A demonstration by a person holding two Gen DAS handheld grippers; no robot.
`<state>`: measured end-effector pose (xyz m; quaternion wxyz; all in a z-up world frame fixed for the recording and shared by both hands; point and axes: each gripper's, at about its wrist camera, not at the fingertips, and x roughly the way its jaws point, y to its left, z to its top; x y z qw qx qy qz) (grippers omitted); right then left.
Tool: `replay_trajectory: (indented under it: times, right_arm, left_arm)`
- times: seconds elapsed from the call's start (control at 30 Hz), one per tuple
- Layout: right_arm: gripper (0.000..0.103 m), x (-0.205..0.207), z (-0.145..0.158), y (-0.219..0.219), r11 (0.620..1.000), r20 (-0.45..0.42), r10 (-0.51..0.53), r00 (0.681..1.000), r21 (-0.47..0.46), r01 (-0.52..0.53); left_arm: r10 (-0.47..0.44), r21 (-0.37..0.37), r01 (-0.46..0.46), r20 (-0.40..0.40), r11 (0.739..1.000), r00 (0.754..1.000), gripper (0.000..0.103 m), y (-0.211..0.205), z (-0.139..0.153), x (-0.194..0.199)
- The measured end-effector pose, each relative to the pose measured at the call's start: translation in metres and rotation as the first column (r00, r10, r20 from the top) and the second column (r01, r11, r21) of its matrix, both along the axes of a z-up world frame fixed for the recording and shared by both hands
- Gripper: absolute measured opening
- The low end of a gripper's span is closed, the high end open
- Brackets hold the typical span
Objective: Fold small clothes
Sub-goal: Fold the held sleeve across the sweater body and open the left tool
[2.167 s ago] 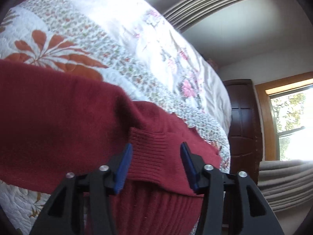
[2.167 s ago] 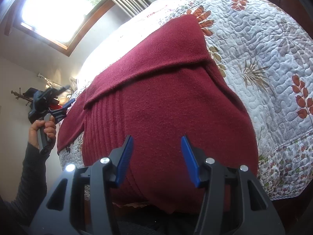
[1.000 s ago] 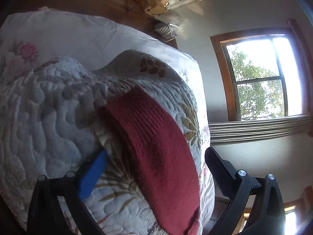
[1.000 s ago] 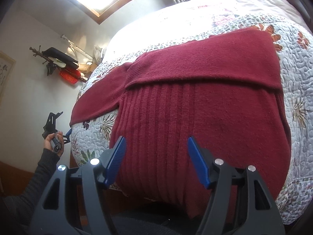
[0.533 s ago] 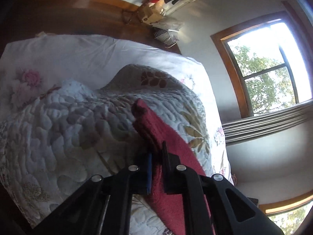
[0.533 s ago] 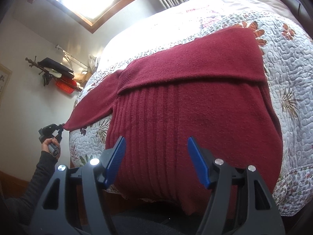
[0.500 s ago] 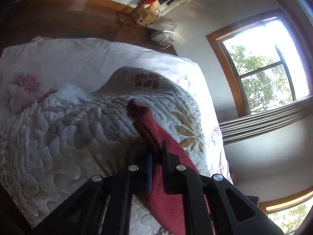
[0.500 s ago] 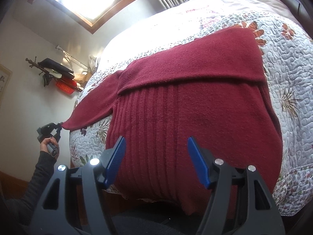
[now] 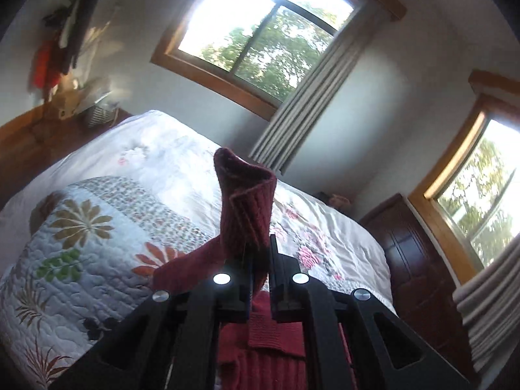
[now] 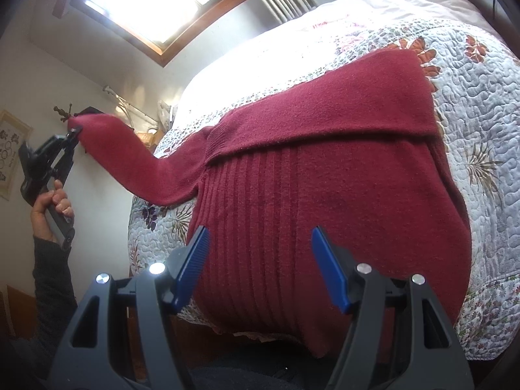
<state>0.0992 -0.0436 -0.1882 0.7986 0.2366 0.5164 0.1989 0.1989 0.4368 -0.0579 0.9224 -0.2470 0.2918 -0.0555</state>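
Note:
A dark red knit sweater point(image 10: 341, 175) lies spread on the quilted bed, its one sleeve folded across the chest. My left gripper point(image 9: 260, 260) is shut on the cuff of the other sleeve point(image 9: 243, 204), which stands up past the fingertips. In the right wrist view that sleeve point(image 10: 130, 159) stretches up and left off the bed to the left gripper point(image 10: 76, 130), held by a hand point(image 10: 48, 204). My right gripper point(image 10: 260, 260) hovers open over the sweater's ribbed lower body, nothing between its blue pads point(image 10: 191, 266).
The floral quilt point(image 10: 481, 136) covers the bed point(image 9: 97, 227), with a white sheet toward the far end. A dark wooden dresser point(image 9: 412, 260) stands beyond the bed, by curtained windows point(image 9: 260, 42). A wooden headboard point(image 9: 29, 143) and hanging clothes are at the left.
My left gripper closed on the sleeve cuff and has lifted it up off the quilt, drawing the sleeve out to the left. The right gripper has stayed open over the sweater body.

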Motion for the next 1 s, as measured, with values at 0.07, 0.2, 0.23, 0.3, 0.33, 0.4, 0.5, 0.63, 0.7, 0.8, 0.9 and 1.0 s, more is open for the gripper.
replay_trajectory:
  times: [0.07,0.2,0.23,0.3,0.33,0.4,0.5,0.63,0.7,0.8,0.9,1.0]
  right_arm:
    - [0.065,-0.003,0.0,-0.008,1.0,0.003,-0.015,1.0,0.006,0.015]
    - [0.066,-0.009,-0.005,-0.026,0.999,-0.008,-0.053,0.999,0.012,0.053]
    - [0.066,-0.01,-0.007,-0.031,0.998,-0.014,-0.063,0.998,0.016,0.064]
    - [0.066,-0.013,-0.011,-0.042,0.996,-0.025,-0.088,0.996,0.021,0.089]
    - [0.067,-0.014,-0.013,-0.047,0.995,-0.028,-0.099,0.995,0.024,0.1]
    - [0.067,-0.016,-0.014,-0.055,0.993,-0.03,-0.117,0.993,0.026,0.118]
    - [0.067,-0.02,-0.014,-0.067,0.991,-0.026,-0.135,0.991,0.024,0.135]
    - [0.067,-0.019,-0.013,-0.078,0.989,-0.022,-0.145,0.989,0.02,0.146]
    - [0.067,-0.014,-0.012,-0.081,0.99,-0.021,-0.139,0.99,0.02,0.14]
    - [0.071,0.0,-0.01,-0.081,0.993,-0.019,-0.113,0.993,0.025,0.114]
    - [0.081,0.028,-0.013,-0.083,0.989,-0.054,-0.097,0.994,0.105,0.102]
    - [0.081,0.068,-0.017,-0.078,0.978,-0.073,-0.057,0.996,0.198,0.07]
  left_arm:
    - [-0.057,0.015,0.057,-0.024,0.998,0.998,0.007,-0.034,-0.006,0.011]
    - [-0.162,0.029,0.166,-0.109,0.986,0.981,0.007,-0.104,-0.035,0.03]
    - [-0.185,0.03,0.191,-0.133,0.981,0.974,0.007,-0.12,-0.045,0.034]
    - [-0.226,0.027,0.235,-0.187,0.972,0.956,0.007,-0.15,-0.069,0.041]
    - [-0.244,0.028,0.256,-0.216,0.966,0.945,0.007,-0.164,-0.08,0.045]
    - [-0.273,0.028,0.291,-0.274,0.956,0.922,0.007,-0.189,-0.108,0.049]
    - [-0.305,0.02,0.331,-0.342,0.943,0.889,0.007,-0.219,-0.14,0.05]
    - [-0.339,0.009,0.373,-0.398,0.928,0.852,0.007,-0.254,-0.17,0.048]
    - [-0.345,0.006,0.382,-0.416,0.924,0.841,0.007,-0.262,-0.178,0.048]
    - [-0.357,-0.011,0.391,-0.433,0.921,0.828,0.009,-0.264,-0.184,0.046]
    - [-0.383,-0.066,0.393,-0.422,0.917,0.822,0.033,-0.258,-0.179,0.036]
    - [-0.399,-0.074,0.404,-0.389,0.912,0.83,0.059,-0.251,-0.166,0.017]
